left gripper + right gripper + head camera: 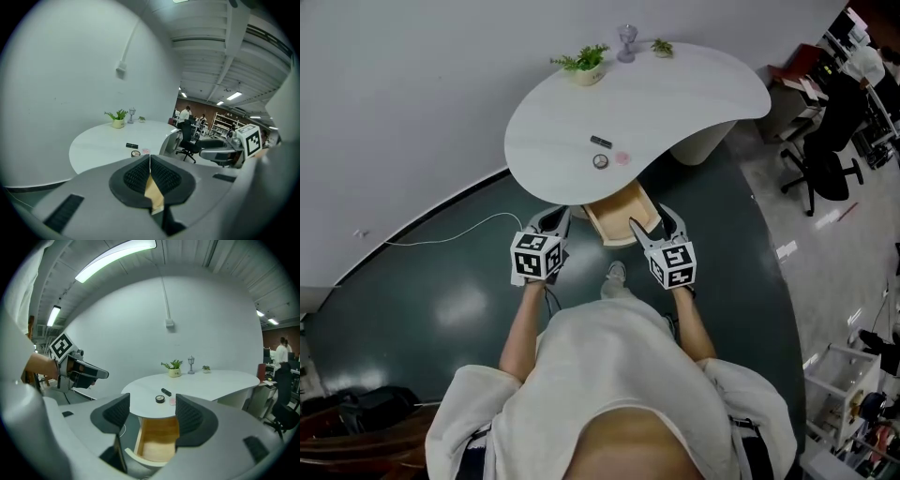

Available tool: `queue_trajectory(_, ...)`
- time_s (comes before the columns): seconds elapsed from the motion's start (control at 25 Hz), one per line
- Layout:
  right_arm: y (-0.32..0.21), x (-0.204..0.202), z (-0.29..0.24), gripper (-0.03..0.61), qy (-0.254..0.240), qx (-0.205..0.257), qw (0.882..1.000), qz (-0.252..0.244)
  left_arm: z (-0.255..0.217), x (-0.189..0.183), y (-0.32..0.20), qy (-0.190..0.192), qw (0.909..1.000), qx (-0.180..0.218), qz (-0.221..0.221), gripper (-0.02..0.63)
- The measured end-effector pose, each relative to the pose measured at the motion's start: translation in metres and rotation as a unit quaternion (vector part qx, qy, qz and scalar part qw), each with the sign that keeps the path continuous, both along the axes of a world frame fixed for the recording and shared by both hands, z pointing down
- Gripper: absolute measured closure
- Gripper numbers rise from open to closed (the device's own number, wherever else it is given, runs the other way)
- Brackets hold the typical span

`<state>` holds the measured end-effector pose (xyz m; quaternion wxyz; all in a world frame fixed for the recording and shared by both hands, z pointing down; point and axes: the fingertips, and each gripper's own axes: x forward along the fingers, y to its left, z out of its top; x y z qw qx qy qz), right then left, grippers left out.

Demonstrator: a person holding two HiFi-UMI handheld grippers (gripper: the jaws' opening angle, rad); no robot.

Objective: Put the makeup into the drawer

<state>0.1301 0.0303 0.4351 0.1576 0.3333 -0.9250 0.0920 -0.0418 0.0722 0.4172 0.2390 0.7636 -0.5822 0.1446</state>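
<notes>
White kidney-shaped surface point(675, 94) in the head view. Wooden drawer point(619, 211) is pulled out under its near edge and is empty. Makeup sits on top just behind the drawer: black tube point(600, 142), round compact point(600, 161), pink piece point(622, 157), close together. Nothing picked yet, so this looks like the approach step.

Left gripper view: left tongs point(150, 161) closed pad to pad, nothing between, clear of the surface.

Right gripper view: right tongs point(152, 416) wide open, empty, aimed over the drawer at the compact.

Next, I'd say: straddle one item with the open tongs, close, then carry it back and down into the drawer.
</notes>
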Motion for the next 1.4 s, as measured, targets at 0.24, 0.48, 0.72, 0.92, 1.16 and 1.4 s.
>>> queue_trajectory(0.24,-0.041,-0.020,0.008,0.291,0.000,-0.013,1.000,-0.023,0.006,-0.013,-0.031,-0.002,0.9998,-0.017,-0.015,0.601)
queue_trajectory(0.48,-0.062,-0.046,0.028,0.291,0.010,-0.031,0.999,-0.031,0.020,-0.037,-0.049,0.004,0.9993,-0.029,-0.023,0.601)
queue_trajectory(0.72,-0.084,-0.083,0.042,0.291,0.027,-0.044,0.998,-0.021,0.030,-0.070,-0.082,0.017,0.9994,-0.030,-0.007,0.601)
queue_trajectory(0.92,-0.100,-0.113,0.057,0.293,0.044,-0.065,0.997,0.004,0.032,-0.097,-0.107,0.023,0.9987,-0.034,0.031,0.601)
queue_trajectory(1.16,-0.115,-0.142,0.081,0.293,0.069,-0.093,0.993,0.025,0.040,-0.126,-0.123,0.034,0.9965,-0.046,0.060,0.601)
queue_trajectory(1.4,-0.136,-0.156,0.110,0.295,0.100,-0.117,0.988,0.030,0.050,-0.148,-0.138,0.035,0.9951,-0.055,0.075,0.601)
